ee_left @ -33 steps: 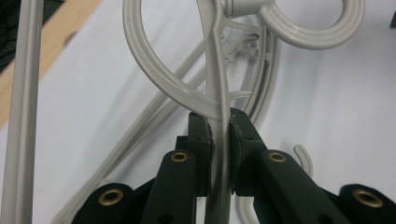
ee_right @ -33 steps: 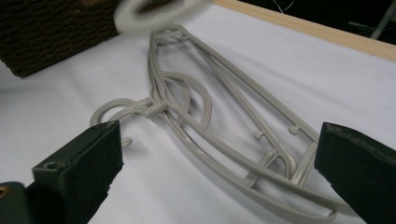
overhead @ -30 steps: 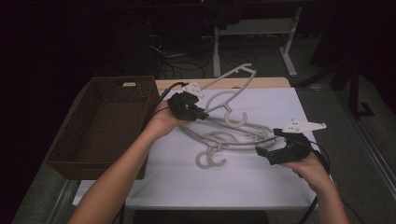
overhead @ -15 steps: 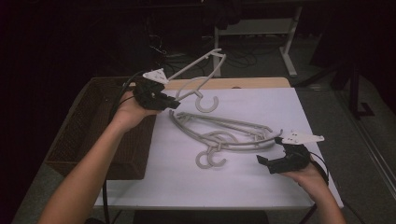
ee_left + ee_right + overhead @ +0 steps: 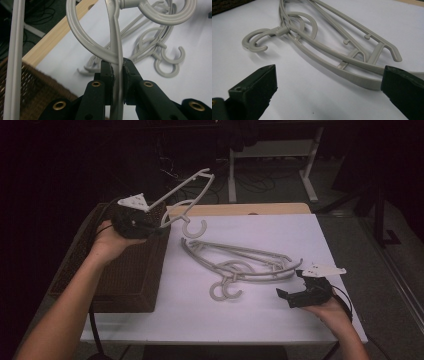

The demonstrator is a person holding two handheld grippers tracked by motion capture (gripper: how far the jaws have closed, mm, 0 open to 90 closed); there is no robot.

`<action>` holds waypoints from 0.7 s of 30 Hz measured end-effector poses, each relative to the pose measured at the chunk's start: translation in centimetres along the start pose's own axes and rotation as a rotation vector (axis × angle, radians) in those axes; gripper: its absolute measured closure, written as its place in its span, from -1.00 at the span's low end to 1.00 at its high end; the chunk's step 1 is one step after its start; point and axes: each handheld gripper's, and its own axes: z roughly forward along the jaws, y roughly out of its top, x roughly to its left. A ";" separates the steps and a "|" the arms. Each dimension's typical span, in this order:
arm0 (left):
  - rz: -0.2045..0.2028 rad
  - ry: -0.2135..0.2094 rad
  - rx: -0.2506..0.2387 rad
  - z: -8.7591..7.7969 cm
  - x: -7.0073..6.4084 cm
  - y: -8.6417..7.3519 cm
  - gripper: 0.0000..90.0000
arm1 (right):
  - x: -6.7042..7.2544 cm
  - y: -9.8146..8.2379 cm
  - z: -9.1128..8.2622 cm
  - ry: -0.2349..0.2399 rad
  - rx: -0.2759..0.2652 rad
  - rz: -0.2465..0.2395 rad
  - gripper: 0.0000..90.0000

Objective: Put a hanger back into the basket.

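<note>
Left hand-held gripper pinching grey hanger aloft over wicker basket, presumably for dropping in; right hand-held gripper spread wide, low on bench beside remaining hangers, seemingly ready for next pick.

The hanger you hold looks like smooth grey plastic with a faint sheen, as do the hangers on the table. Your gripper pads are matt black with a slightly grainy face. The basket is rough brown wicker. The table top is matt white and smooth, edged by a pale wood strip.
</note>
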 end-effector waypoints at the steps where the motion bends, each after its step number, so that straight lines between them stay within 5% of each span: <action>1: -0.010 0.005 -0.002 -0.3 0.1 -0.5 0.81 | 0.0 0.0 0.0 -0.001 0.002 0.001 -0.99; 18: -0.170 0.069 0.028 -4.4 2.6 -10.5 0.81 | -0.3 -0.2 -0.1 -0.029 -0.006 0.017 -0.99; 21: -0.185 0.072 0.034 -4.8 2.9 -11.3 0.81 | -0.3 -0.2 -0.1 -0.029 -0.005 0.019 -0.99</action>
